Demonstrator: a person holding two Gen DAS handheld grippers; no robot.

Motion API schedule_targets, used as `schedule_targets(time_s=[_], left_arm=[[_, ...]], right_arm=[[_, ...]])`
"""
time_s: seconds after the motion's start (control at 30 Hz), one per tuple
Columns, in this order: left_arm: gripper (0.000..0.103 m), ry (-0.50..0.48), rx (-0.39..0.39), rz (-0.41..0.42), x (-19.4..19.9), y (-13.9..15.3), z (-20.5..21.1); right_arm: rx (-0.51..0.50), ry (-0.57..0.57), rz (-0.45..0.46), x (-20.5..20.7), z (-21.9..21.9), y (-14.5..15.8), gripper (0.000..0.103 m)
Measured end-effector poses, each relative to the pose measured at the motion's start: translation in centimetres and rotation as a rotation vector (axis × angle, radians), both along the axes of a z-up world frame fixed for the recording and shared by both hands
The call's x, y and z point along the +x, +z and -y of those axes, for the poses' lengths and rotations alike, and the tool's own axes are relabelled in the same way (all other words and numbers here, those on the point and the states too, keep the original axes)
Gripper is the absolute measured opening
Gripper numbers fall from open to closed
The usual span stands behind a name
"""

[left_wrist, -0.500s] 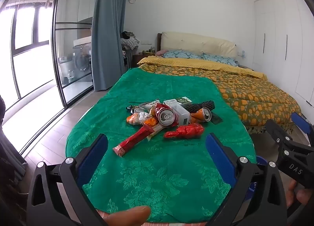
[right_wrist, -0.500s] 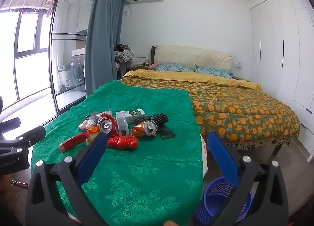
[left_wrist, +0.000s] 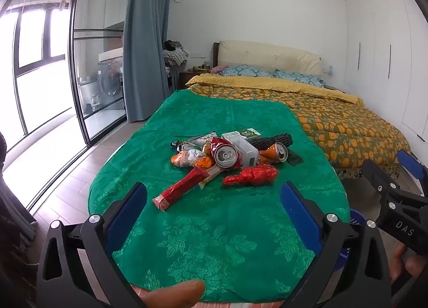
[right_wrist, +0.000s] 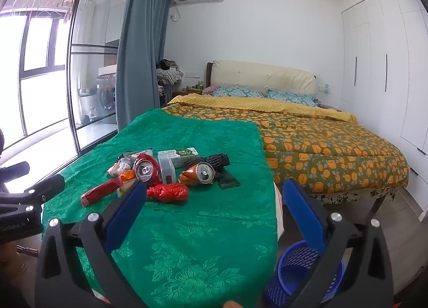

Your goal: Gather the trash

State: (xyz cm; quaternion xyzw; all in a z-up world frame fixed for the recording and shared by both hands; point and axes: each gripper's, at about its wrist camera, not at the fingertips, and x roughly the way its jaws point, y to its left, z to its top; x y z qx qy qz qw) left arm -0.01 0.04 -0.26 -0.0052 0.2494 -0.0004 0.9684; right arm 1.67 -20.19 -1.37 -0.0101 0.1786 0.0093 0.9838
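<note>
The trash lies in a loose pile mid-surface on the green cloth (left_wrist: 214, 241): a red can (left_wrist: 226, 153) and an orange can (left_wrist: 276, 151), both crushed with their tops facing the cameras, a crumpled red wrapper (left_wrist: 252, 175) nearest, a long red packet (left_wrist: 182, 187) (angled toward the left gripper), and a clear plastic box (left_wrist: 244, 147). The left gripper (left_wrist: 212, 210) and right gripper (right_wrist: 214, 207) both hover short of the pile, jaws spread wide and empty. A blue basket (right_wrist: 297, 267) stands on the floor beside the surface's right edge.
</note>
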Motion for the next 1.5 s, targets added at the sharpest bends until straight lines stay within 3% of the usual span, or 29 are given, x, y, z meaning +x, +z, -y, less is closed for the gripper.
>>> schedule_targets(time_s=[1.5], left_arm=[[0.099,0.001,0.016,-0.006,0.3,-0.7,0.2]], right_arm=[[0.001,-0.011,-0.001,0.3,0.1,-0.2,0.098]])
